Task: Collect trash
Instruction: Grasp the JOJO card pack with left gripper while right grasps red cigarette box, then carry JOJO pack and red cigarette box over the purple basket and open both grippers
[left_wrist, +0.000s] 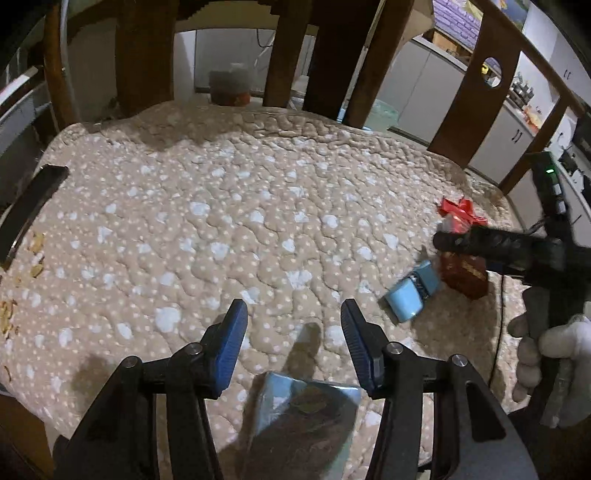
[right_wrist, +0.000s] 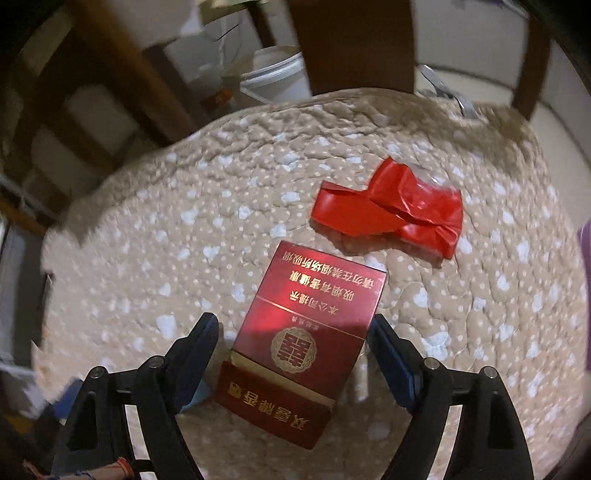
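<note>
A dark red cigarette box (right_wrist: 306, 343) with gold print lies on the quilted cushion (right_wrist: 147, 229), its lid flipped open. My right gripper (right_wrist: 293, 328) hangs over it, open, a pad on each side of the box and the left pad clear of it. A crumpled red wrapper (right_wrist: 391, 206) lies just beyond. In the left wrist view, a small light-blue box (left_wrist: 410, 291) sits beside the red box (left_wrist: 465, 277), under the right gripper (left_wrist: 454, 245), which a gloved hand (left_wrist: 554, 369) holds. My left gripper (left_wrist: 293, 317) is open above a light-blue and brown pack (left_wrist: 306, 417).
The cushion covers a wooden chair seat with dark back slats (left_wrist: 288, 55) at the far side. A dark flat object (left_wrist: 33, 206) and crumbs (left_wrist: 35, 254) lie at the left edge. A white bucket (right_wrist: 273, 79) stands on the floor behind, and kitchen cabinets (left_wrist: 424, 85) beyond.
</note>
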